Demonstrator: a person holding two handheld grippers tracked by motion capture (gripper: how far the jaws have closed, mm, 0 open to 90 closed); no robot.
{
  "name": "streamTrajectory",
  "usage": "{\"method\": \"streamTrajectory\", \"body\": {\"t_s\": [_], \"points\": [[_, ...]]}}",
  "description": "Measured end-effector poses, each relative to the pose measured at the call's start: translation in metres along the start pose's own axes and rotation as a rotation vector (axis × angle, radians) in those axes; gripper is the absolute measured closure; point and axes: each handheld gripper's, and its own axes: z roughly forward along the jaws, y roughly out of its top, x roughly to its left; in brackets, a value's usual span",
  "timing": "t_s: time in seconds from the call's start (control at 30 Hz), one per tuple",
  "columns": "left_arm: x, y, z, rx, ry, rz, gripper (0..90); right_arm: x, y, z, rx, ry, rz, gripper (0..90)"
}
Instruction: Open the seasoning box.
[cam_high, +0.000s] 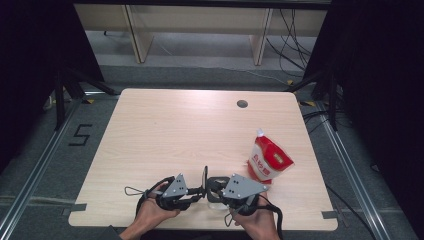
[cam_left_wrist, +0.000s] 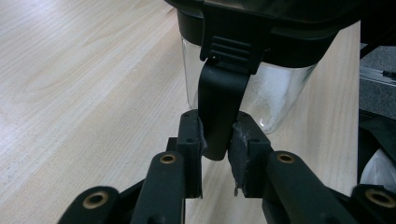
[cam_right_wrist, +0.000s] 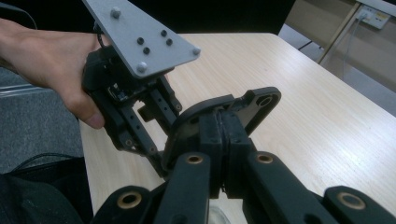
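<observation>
At the table's near edge the left gripper pinches the clear container's black latch, while the right gripper clamps its raised black lid; the red pouch stands just right

We see 1 light wood-grain table with rounded corners, standing on a grey floor. Near its far edge, right of centre, the top has 1 round cable hole. 2 things rest directly on the top. A red and white pouch with a white spout at its far end lies on the right half, near the right edge. A clear container with a black lid stands at the near edge, just left of the pouch; white residue clings to its inner wall.
</observation>
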Motion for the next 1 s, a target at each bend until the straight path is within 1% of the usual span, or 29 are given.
{"method": "streamTrajectory", "body": {"t_s": [0.1, 0.13, 0.17, 0.2, 0.27, 0.33, 0.37, 0.4, 0.43, 0.47, 0.5, 0.53, 0.57, 0.6, 0.63, 0.67, 0.7, 0.73, 0.77, 0.8, 0.83, 0.87, 0.9, 0.93, 0.97, 1.0], "points": [[0.000, 0.000, 0.000, 0.004, 0.008, 0.001, 74.4, 0.001, 0.002, 0.003, 0.000, 0.003, -0.013, 89.7], [-0.001, 0.000, 0.001, -0.005, 0.003, -0.009, 74.4, 0.002, 0.003, 0.003, 0.004, 0.007, -0.006, 89.7], [-0.002, 0.000, 0.001, -0.011, 0.013, -0.012, 74.4, 0.002, 0.003, 0.004, 0.007, 0.011, -0.003, 89.7], [-0.002, 0.000, 0.001, -0.012, 0.012, -0.013, 74.4, 0.003, 0.004, 0.005, 0.007, 0.009, -0.013, 89.7], [-0.002, 0.000, 0.001, -0.012, 0.014, -0.014, 74.4, 0.003, 0.005, 0.006, 0.009, 0.010, -0.015, 89.7], [-0.003, 0.000, 0.001, -0.001, 0.013, -0.015, 74.4, 0.003, 0.005, 0.007, 0.007, 0.010, -0.014, 89.7], [-0.001, 0.001, 0.000, 0.000, 0.013, 0.008, 74.4, 0.004, 0.006, 0.008, 0.010, 0.012, -0.017, 89.7], [-0.003, 0.000, 0.001, -0.002, 0.014, -0.020, 74.4, 0.004, 0.006, 0.009, 0.006, 0.008, -0.024, 89.7], [-0.003, 0.000, 0.001, -0.002, 0.014, -0.020, 74.4, 0.004, 0.006, 0.009, 0.010, 0.014, -0.021, 89.6], [-0.003, 0.000, 0.001, -0.003, 0.015, -0.020, 74.4, 0.004, 0.006, 0.009, 0.007, 0.007, -0.010, 89.3], [-0.003, 0.000, 0.001, -0.003, 0.015, -0.020, 74.4, 0.004, 0.006, 0.009, 0.007, 0.007, -0.010, 89.3], [-0.002, 0.001, 0.000, -0.001, 0.014, 0.004, 74.3, 0.004, 0.006, 0.009, 0.006, 0.012, -0.019, 88.5], [-0.002, 0.001, 0.000, -0.001, 0.014, 0.004, 74.4, 0.004, 0.006, 0.009, 0.007, 0.010, -0.015, 88.2], [-0.003, 0.000, 0.001, -0.003, 0.015, -0.024, 74.4, 0.004, 0.006, 0.009, 0.007, 0.010, -0.015, 88.2], [-0.003, 0.000, 0.001, -0.011, 0.001, -0.031, 74.3, 0.002, 0.005, 0.008, 0.007, 0.005, -0.010, 87.4], [-0.003, 0.000, 0.001, -0.011, 0.001, -0.031, 74.3, 0.002, 0.005, 0.007, 0.003, 0.005, -0.008, 87.0], [-0.004, -0.001, 0.001, -0.015, 0.010, -0.033, 74.1, 0.001, 0.004, 0.005, 0.003, 0.003, -0.001, 86.2], [-0.002, -0.001, 0.000, -0.007, 0.010, -0.023, 73.9, -0.001, 0.003, 0.003, -0.001, -0.007, 0.004, 85.3], [-0.002, -0.001, 0.000, -0.007, 0.010, -0.023, 73.6, -0.001, 0.003, 0.003, -0.001, -0.007, 0.004, 85.3], [0.000, -0.001, 0.000, -0.011, -0.009, -0.026, 72.2, -0.005, 0.000, -0.001, -0.011, -0.013, 0.008, 83.6], [0.000, -0.001, 0.000, -0.011, -0.009, -0.026, 69.8, -0.005, 0.000, -0.001, -0.011, -0.013, 0.008, 83.6], [-0.001, -0.001, -0.001, -0.005, -0.008, -0.042, 66.2, -0.009, -0.004, -0.007, -0.020, -0.026, 0.019, 80.4], [-0.002, -0.001, -0.002, -0.007, -0.020, -0.024, 64.2, -0.011, -0.006, -0.009, -0.023, -0.032, 0.025, 77.9], [-0.002, -0.001, -0.002, -0.007, -0.020, -0.024, 61.7, -0.011, -0.006, -0.009, -0.023, -0.032, 0.025, 77.9], [-0.003, -0.001, -0.002, -0.006, -0.032, -0.016, 58.9, -0.016, -0.016, -0.017, -0.012, -0.055, 0.046, 72.9], [-0.003, -0.001, -0.002, -0.005, -0.028, -0.014, 54.9, -0.018, -0.020, -0.019, -0.015, -0.066, 0.054, 71.4]]}}
